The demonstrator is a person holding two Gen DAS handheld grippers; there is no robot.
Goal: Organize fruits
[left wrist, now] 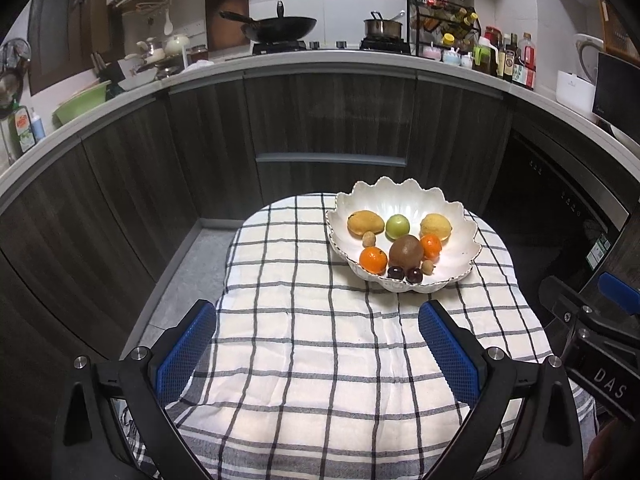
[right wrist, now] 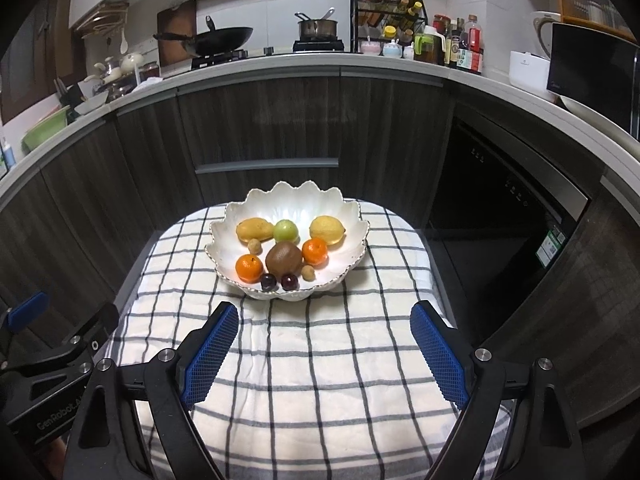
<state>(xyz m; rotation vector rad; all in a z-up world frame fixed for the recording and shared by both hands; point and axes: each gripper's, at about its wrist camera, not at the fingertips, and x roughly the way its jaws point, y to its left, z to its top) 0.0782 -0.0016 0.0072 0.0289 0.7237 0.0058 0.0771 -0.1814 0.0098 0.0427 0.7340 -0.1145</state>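
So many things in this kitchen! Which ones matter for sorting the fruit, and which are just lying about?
Part of the job: white scalloped bowl, its mango, lemon, kiwi, two oranges, two cherries; both open tools.

Just lying about: wok, saucepan, sauce bottles, checked cloth.

I see a small tabletop (right wrist: 416, 240) fully draped in a white checked cloth (right wrist: 320, 360). A white scalloped bowl (right wrist: 296, 200) sits on the cloth at the far end; the near part lies bare.
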